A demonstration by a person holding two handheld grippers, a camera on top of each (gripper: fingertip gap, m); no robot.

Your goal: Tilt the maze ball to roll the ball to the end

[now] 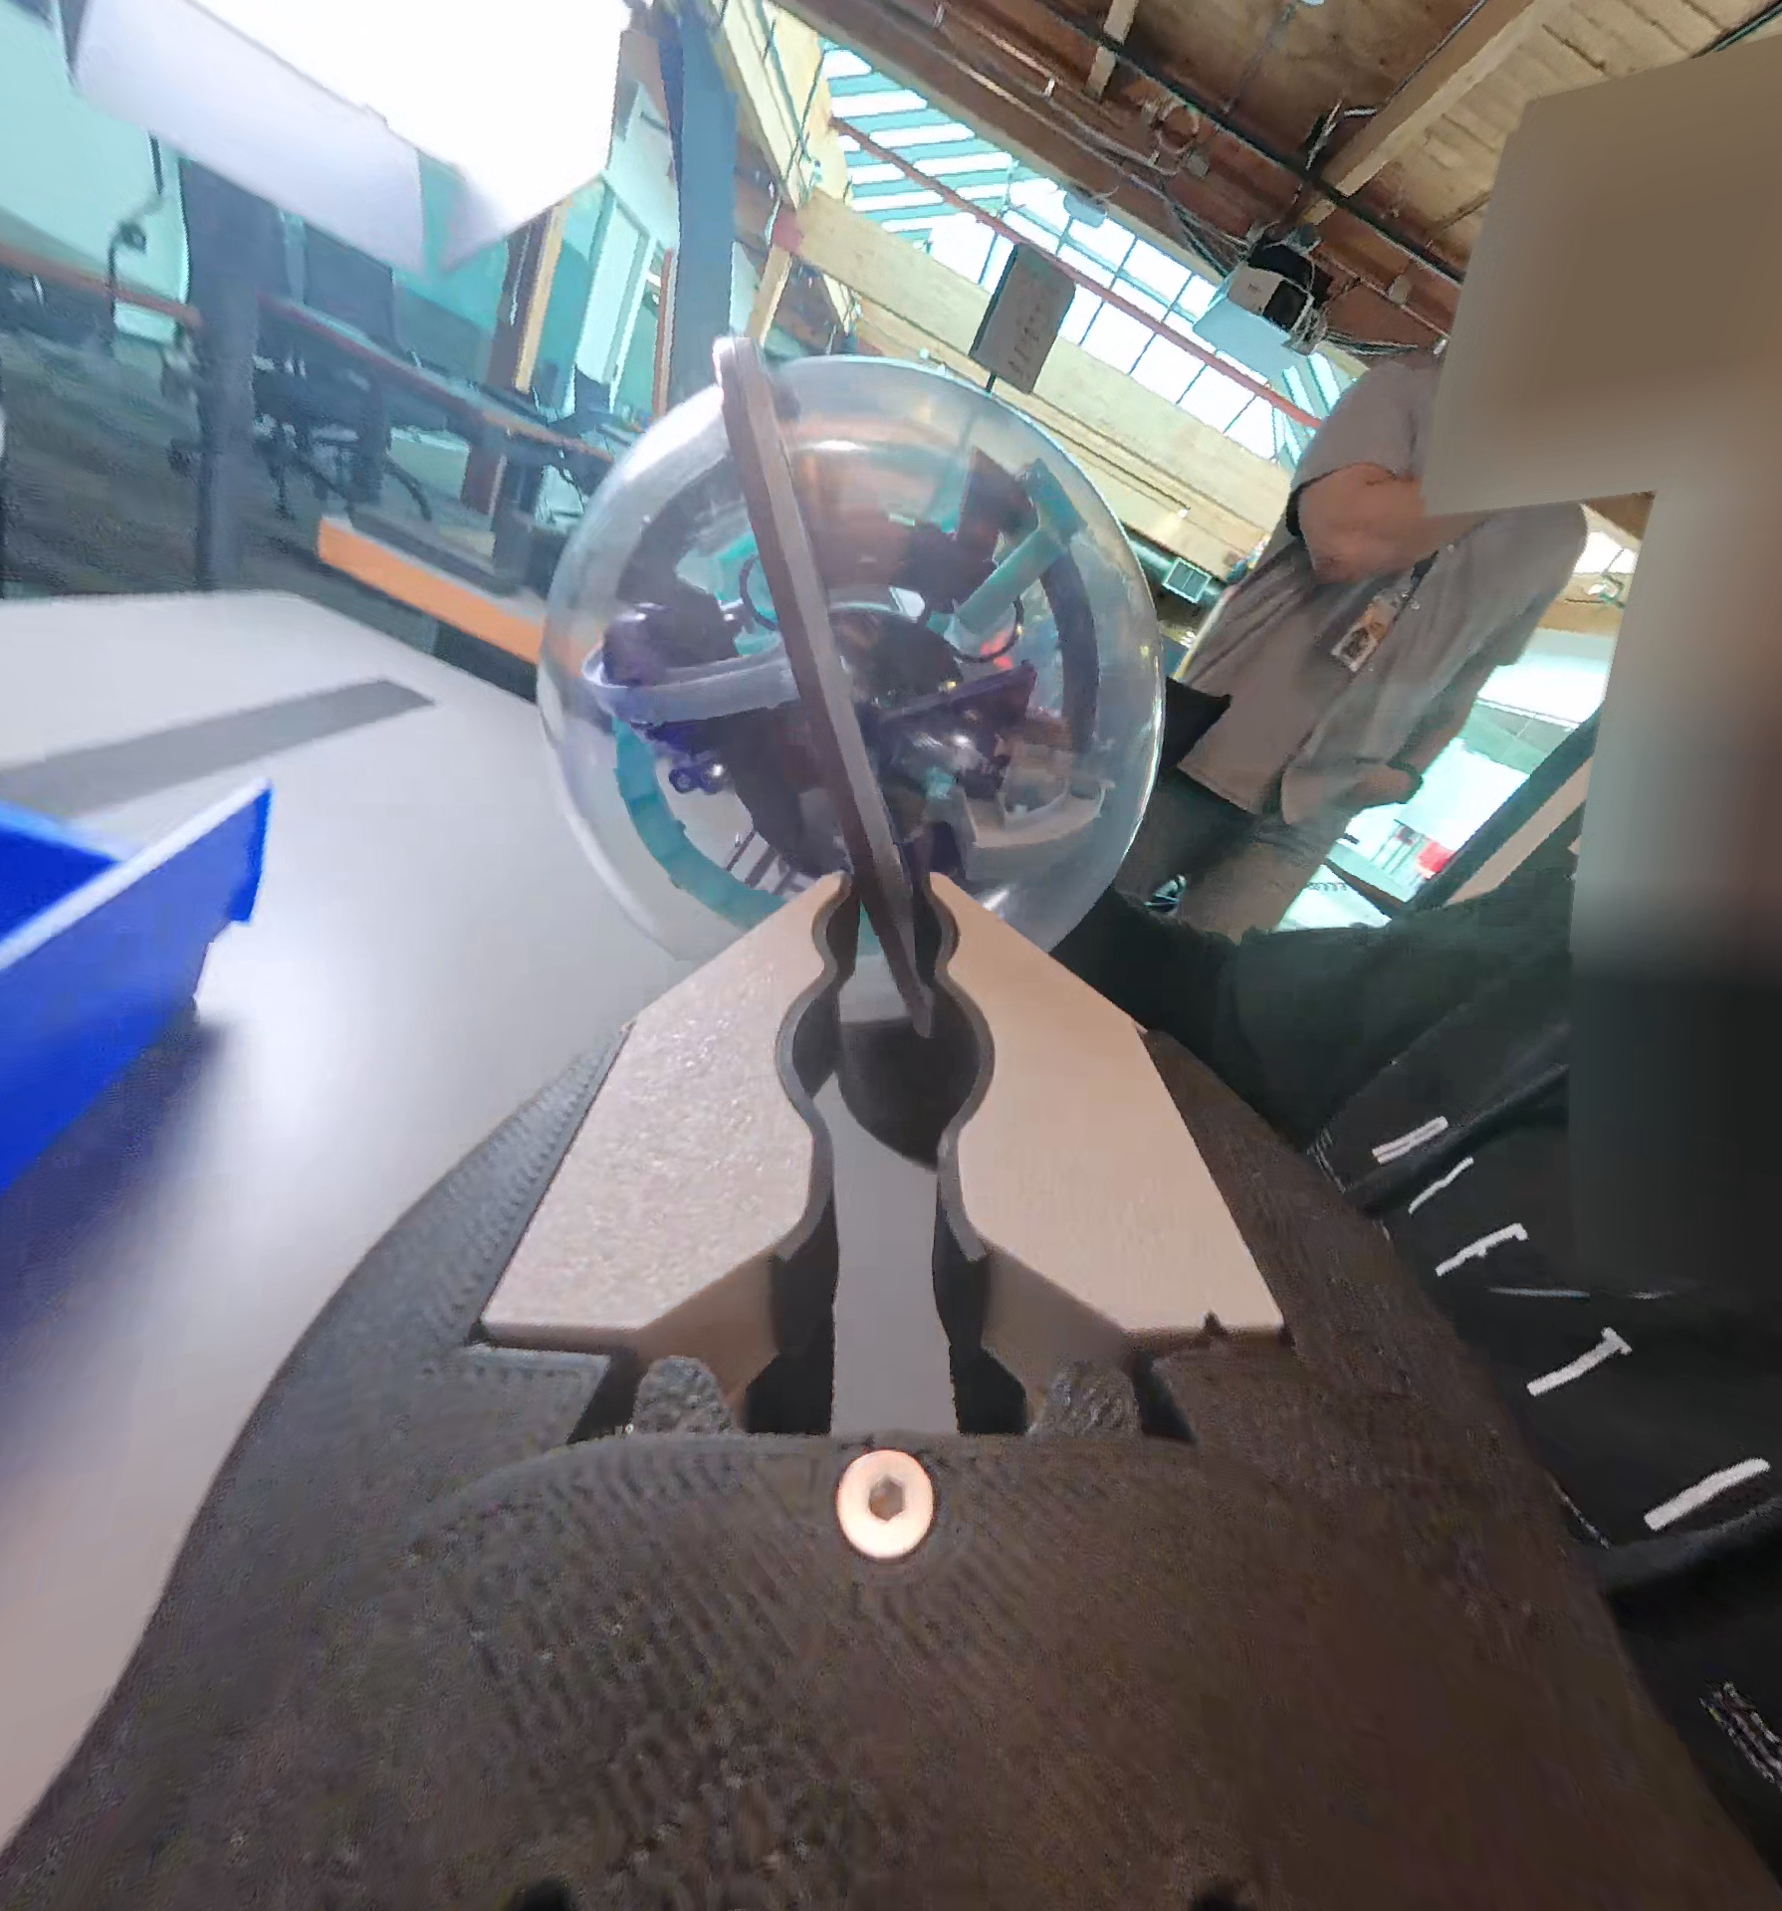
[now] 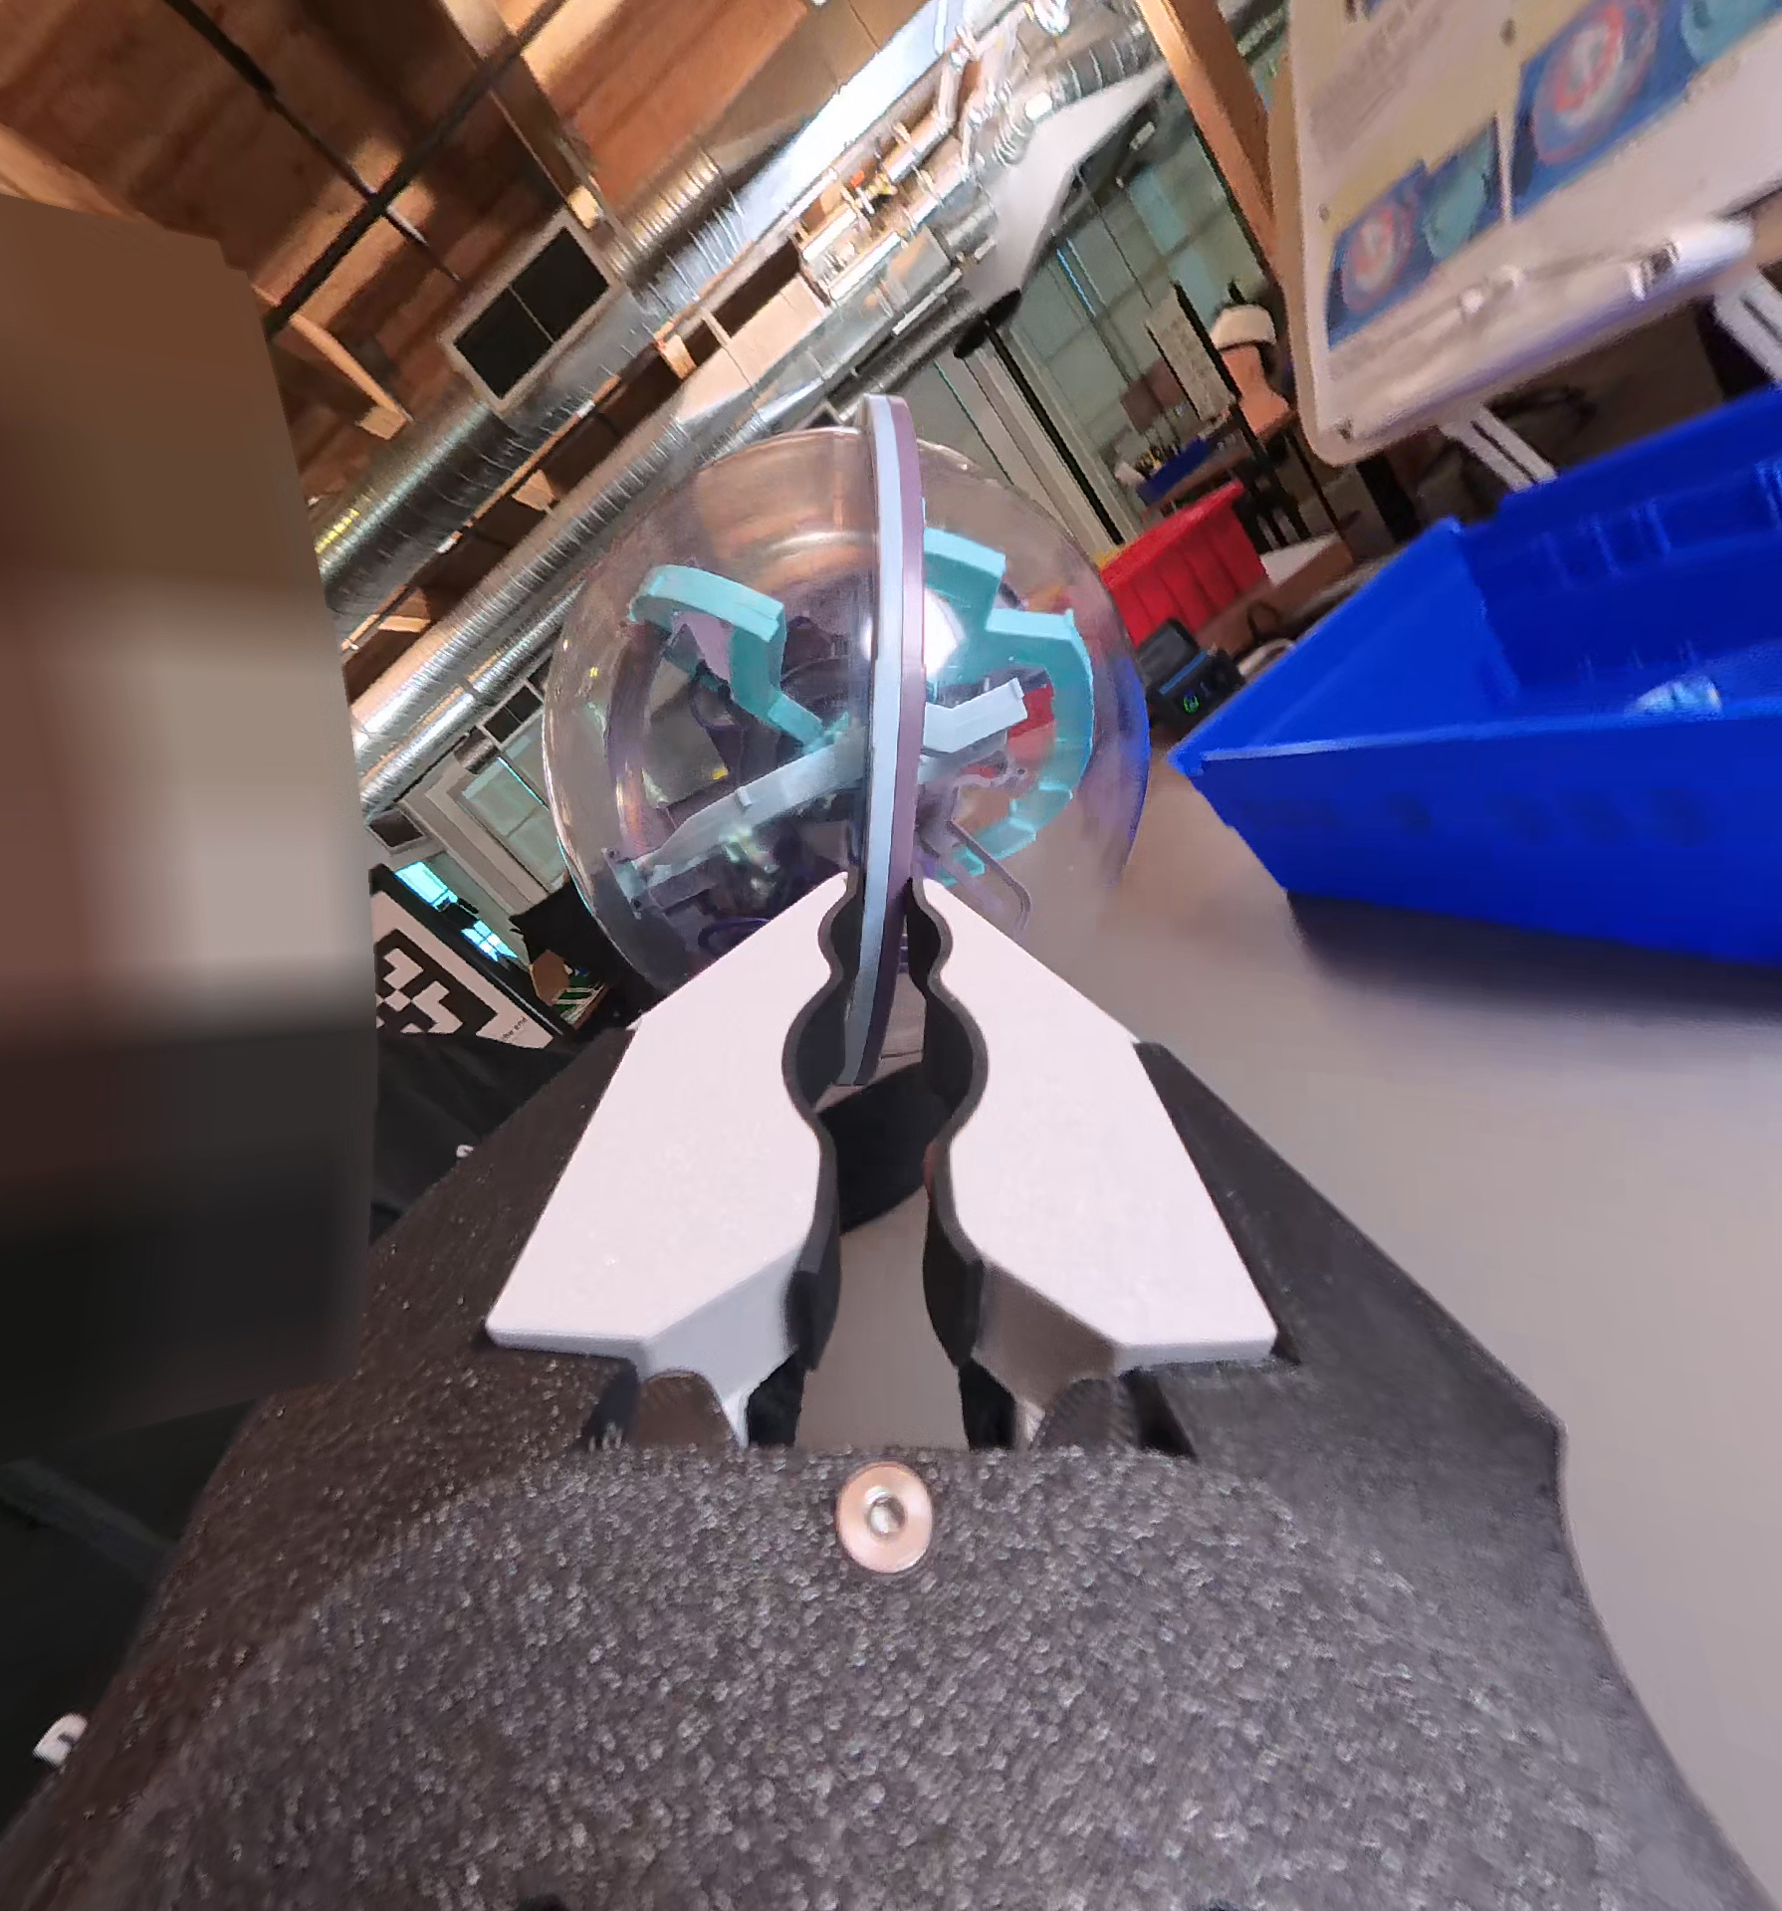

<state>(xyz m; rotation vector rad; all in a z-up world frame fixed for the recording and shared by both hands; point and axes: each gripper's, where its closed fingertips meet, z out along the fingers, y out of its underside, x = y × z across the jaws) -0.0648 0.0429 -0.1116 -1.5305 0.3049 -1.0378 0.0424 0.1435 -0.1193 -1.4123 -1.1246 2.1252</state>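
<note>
Blue bin point(image 2: 1549, 765) on the grey table point(image 2: 1383, 1189), off to one side of the sphere; its contents too blurred to tell. Maze ball point(image 1: 851, 651), a clear sphere with teal and grey tracks inside, held up above the table between both claws. Left gripper point(image 1: 887, 936) and right gripper point(image 2: 882, 931) are each clamped on its flat equator ring point(image 2: 892, 662), ball just past the fingertips.

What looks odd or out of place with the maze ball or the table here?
Nothing looks damaged or spilled. The maze ball is lifted off the table, each hand-held gripper clamping its flat rim. In the left view the rim sits askew between the fingers. The blue bin sits normally.
</note>
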